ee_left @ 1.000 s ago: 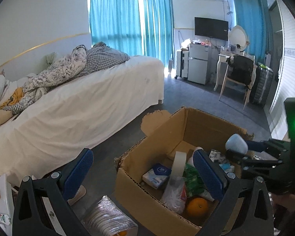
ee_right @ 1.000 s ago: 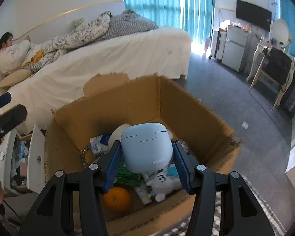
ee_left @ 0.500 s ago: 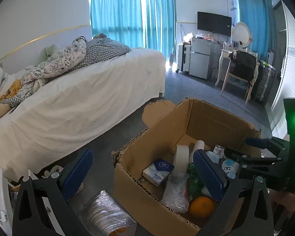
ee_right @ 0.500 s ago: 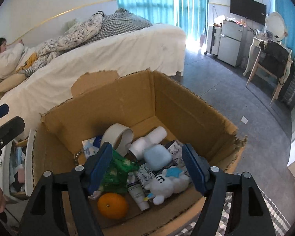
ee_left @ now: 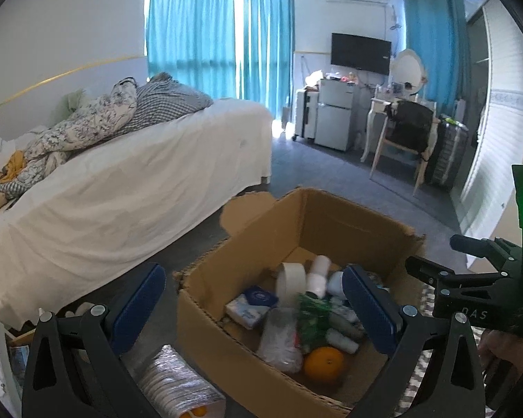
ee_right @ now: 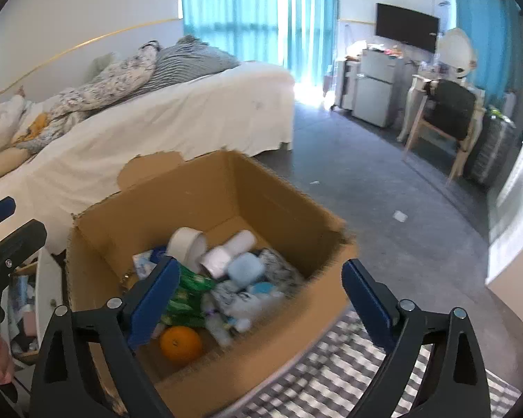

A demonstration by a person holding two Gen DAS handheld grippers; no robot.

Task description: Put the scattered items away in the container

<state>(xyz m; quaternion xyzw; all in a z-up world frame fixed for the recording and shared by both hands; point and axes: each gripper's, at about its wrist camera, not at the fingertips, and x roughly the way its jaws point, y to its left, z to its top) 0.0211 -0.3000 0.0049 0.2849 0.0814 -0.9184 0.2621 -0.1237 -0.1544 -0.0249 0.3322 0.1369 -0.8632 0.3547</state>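
Cardboard box (ee_right: 282, 209): pale-blue case (ee_right: 245, 267) lies inside, ahead of the right gripper (ee_right: 261, 299), whose empty fingers have just been opening wide; best withdrawn clear of the rim.

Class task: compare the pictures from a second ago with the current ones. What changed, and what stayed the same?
The right gripper let go of the pale blue earbud case, which now lies in the cardboard box. Its jaws have just been opening, empty, and it has drawn back. The left gripper stayed open and empty; the orange and tape roll kept their places.
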